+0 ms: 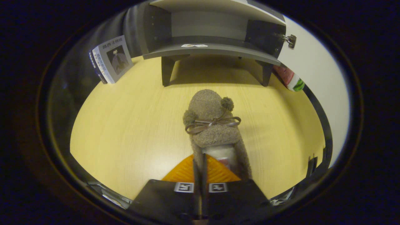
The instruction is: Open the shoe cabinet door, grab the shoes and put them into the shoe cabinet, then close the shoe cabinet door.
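Gripper (pixel 200 167): pointing forward over the tabletop, fingers drawn nearly together — pinching the near left wall of the shoe's opening, one finger outside the wall and one inside.
Fingers (pixel 187 172): showing ribbed pads, meeting along a narrow dark line with the fuzzy edge caught in it.
Shoe (pixel 212 122): lying just ahead of the fingers, toe pointing away toward the cabinet; looking to rest on the table, though whether lifted slightly cannot be told.
Shoe details: carrying a thin bow (pixel 212 122) across the upper, with two pompoms (pixel 227 103) at either side; pale lining showing inside the opening, right beside the fingers.
Shoe cabinet (pixel 215 34): standing beyond the shoe at the far side of the table, raised on short dark legs, well apart from the toe.
Cabinet door (pixel 315 68): hanging open, swung out to the right, a metal hinge (pixel 290 40) joining it to the cabinet's side.
Cabinet interior: lying bare on the lower shelf, apart from a small pale sticker (pixel 194 45) near its front edge.
Book (pixel 112 59): leaning upright at the far left, beside the cabinet — well away from the shoe.
Red and green object (pixel 291 80): sitting by the cabinet's right leg, under the open door; too partial to identify.
Table (pixel 125 131): spreading in pale wood grain around the shoe.
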Demonstrator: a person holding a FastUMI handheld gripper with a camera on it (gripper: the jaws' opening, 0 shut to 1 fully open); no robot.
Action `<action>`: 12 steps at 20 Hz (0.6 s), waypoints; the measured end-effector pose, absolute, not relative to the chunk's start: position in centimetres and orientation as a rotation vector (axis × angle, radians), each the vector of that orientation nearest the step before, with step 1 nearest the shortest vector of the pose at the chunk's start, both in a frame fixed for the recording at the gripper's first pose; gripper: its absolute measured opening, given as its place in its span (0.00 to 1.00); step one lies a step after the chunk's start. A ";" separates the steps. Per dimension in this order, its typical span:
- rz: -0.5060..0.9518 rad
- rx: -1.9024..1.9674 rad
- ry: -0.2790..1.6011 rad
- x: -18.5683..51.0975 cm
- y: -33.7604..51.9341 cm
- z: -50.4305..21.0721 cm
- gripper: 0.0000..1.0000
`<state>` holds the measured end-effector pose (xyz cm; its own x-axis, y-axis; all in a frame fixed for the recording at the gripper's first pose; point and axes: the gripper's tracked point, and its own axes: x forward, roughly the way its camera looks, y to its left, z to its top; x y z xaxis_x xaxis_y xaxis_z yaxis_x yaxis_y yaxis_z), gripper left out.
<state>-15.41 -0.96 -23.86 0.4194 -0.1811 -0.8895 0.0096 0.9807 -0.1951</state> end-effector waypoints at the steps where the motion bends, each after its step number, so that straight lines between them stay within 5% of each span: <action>1: -0.112 -0.171 1.131 -15.1 -0.9 -23.8 0.04; 12: -0.099 -0.156 0.918 -11.0 -2.1 -16.1 0.03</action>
